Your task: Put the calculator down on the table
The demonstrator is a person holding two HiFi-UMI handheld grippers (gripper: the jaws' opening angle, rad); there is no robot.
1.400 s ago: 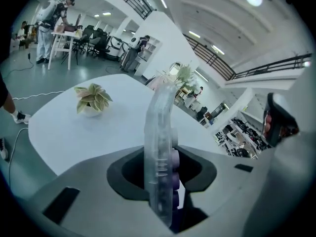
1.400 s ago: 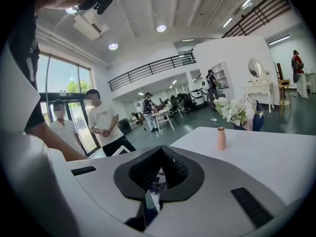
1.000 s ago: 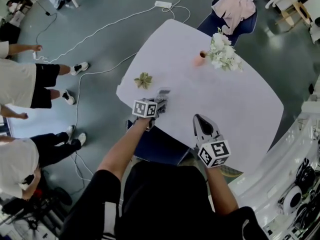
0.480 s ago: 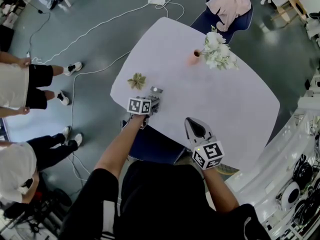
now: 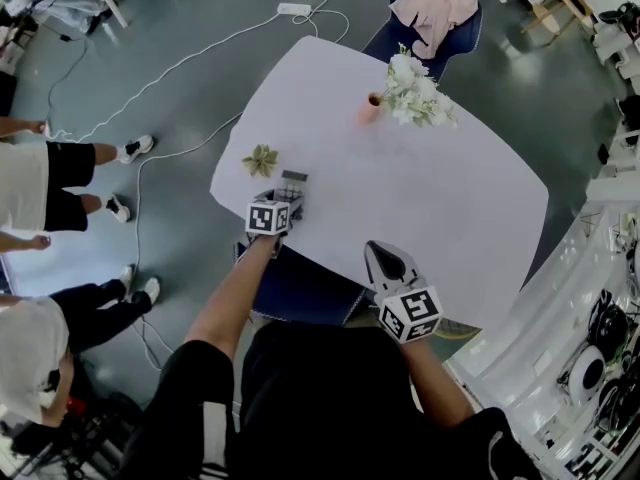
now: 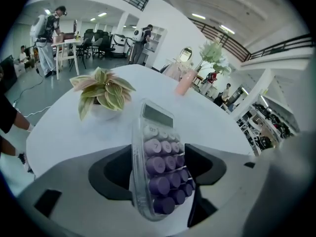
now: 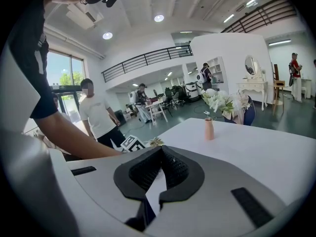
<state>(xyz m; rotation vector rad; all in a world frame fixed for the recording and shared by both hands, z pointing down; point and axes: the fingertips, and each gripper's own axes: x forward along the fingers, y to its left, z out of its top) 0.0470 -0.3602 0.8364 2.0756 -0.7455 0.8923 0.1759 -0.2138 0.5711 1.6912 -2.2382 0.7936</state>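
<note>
The calculator (image 5: 291, 183), clear-cased with purple round keys, rests on the white table (image 5: 430, 198) near its left edge, just right of a small potted plant (image 5: 260, 159). In the left gripper view the calculator (image 6: 160, 147) lies with its near end between the jaws of my left gripper (image 6: 157, 168). Those jaws are opening, and a gap shows beside the calculator on the left. My right gripper (image 5: 385, 258) hovers over the table's near edge. In the right gripper view the right gripper (image 7: 160, 154) is shut with nothing in it.
A pink vase (image 5: 372, 108) with white flowers (image 5: 412, 93) stands at the table's far side. A blue chair (image 5: 310, 288) sits tucked under the near edge, and another chair with a pink cloth (image 5: 432, 3) stands beyond the table. People stand at the left, and cables lie on the floor.
My left gripper has sunk toward the table beside the plant with the calculator, which now lies flatter ahead of the jaws. The right gripper has shifted a little.
</note>
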